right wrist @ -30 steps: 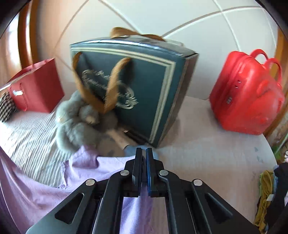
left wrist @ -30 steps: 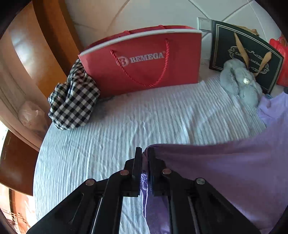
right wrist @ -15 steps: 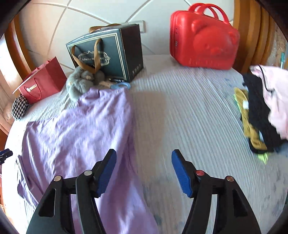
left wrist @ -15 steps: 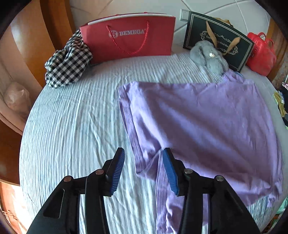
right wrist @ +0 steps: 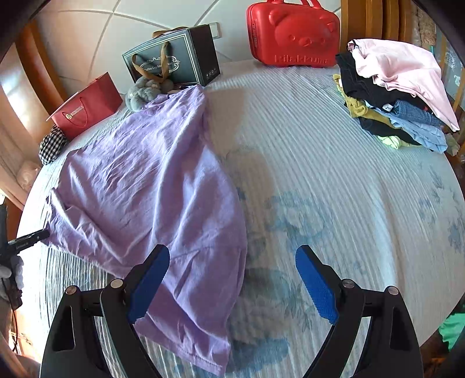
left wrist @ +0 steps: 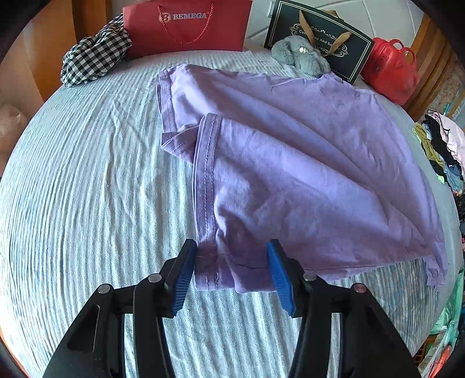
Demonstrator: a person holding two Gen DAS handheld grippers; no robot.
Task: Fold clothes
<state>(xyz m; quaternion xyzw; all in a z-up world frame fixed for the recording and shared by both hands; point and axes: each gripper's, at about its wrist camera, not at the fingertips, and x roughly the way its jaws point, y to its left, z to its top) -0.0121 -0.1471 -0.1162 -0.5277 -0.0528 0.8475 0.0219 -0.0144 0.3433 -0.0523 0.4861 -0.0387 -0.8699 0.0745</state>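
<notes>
On the far left of the bed (left wrist: 87, 203), a checked black-and-white cloth (left wrist: 93, 55) lies bunched against a red paper bag (left wrist: 186, 26). Right of these, the purple T-shirt (left wrist: 290, 162) is spread across the middle of the bed, roughly flat but creased, with one sleeve folded over on its left edge and a hemmed corner lying nearest the camera. The left tool (left wrist: 231, 267) hovers over that near corner, released, its blue pads (left wrist: 183, 276) wide apart on either side of the hem without pinching it. Behind the shirt sit a grey plush toy (left wrist: 302, 55), touching its far edge, a dark gift bag (left wrist: 319, 37) and a red case (right wrist: 290, 32).

In the right wrist view the right tool (right wrist: 232, 279) is likewise released, jaws spread above the shirt's right edge and bare sheet. Far right, a stack of clothes (right wrist: 398, 93) waits.

The shirt looks light, thin and limp; it will probably sag and drag rather than hold a shape. The double-stitched hem and sleeve cuff seem the firmest spots to pinch, one corner per tool, to keep both layers together.
</notes>
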